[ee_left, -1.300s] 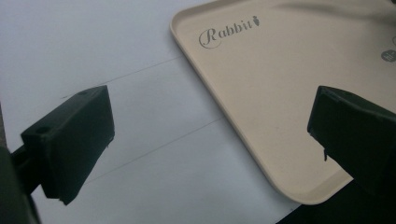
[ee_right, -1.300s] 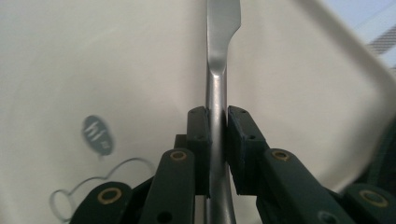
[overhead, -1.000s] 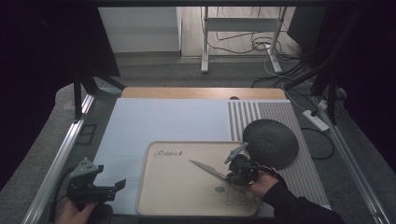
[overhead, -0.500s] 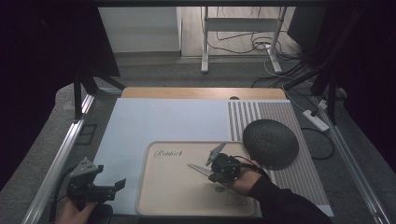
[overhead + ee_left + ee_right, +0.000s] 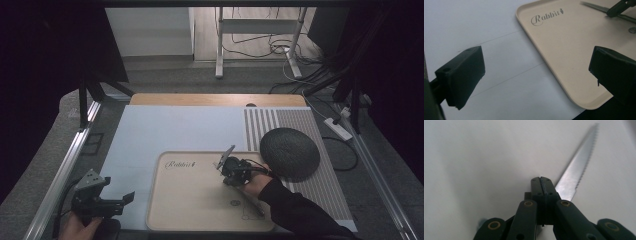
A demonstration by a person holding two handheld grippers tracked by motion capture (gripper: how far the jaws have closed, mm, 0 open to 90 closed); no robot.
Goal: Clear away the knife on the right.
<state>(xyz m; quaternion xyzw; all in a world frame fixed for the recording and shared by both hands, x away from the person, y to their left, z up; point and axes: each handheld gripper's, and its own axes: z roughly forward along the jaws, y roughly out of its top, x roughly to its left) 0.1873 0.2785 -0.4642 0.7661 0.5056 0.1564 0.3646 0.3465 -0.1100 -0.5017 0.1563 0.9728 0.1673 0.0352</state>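
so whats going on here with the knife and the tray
A person works at a table with a gripper in each hand. The right gripper has its fingers shut, and a serrated knife reaches out past them over the beige tray; whether the blade is clamped is hard to tell. The left gripper hangs open over the pale mat beside the tray's corner, holding nothing. A dark round dish sits on the striped mat to the right.

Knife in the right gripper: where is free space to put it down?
The right gripper, shut on the knife, is above the tray. The tray's near left part is bare, as is the mat behind it. The dark round pad fills the right.
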